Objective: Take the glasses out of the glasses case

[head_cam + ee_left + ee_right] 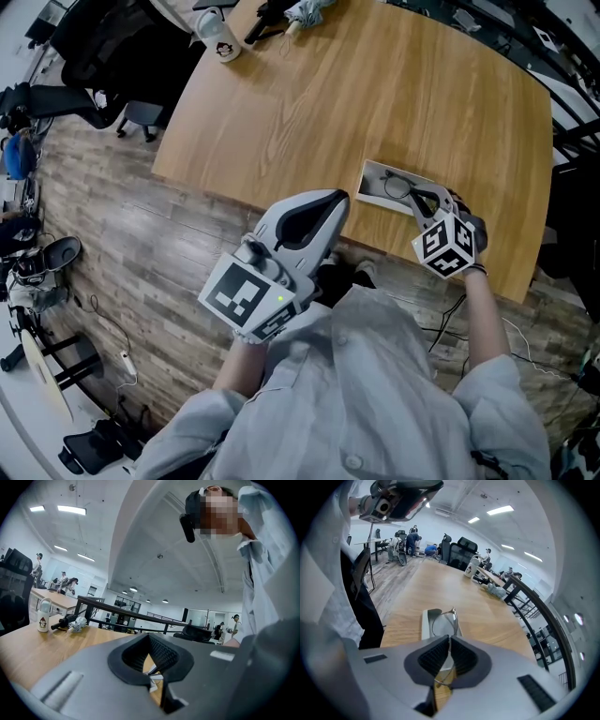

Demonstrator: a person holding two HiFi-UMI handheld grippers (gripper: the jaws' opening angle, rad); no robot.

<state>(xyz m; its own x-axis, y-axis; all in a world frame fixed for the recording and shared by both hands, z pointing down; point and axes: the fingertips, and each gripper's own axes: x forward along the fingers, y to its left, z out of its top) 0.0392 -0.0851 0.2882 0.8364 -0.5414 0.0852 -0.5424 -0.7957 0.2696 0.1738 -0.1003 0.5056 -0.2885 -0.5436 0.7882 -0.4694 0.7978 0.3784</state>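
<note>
Our right gripper (450, 641) seems to pinch the glasses (443, 622) wire in its jaws, our left gripper (149, 643) is closed on nothing, so the loose case (425, 623) may lift too.

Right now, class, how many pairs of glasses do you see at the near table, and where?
1. The glasses are at the open glasses case near the front edge of the table, frame pinched by the right gripper. None other shows.
</note>
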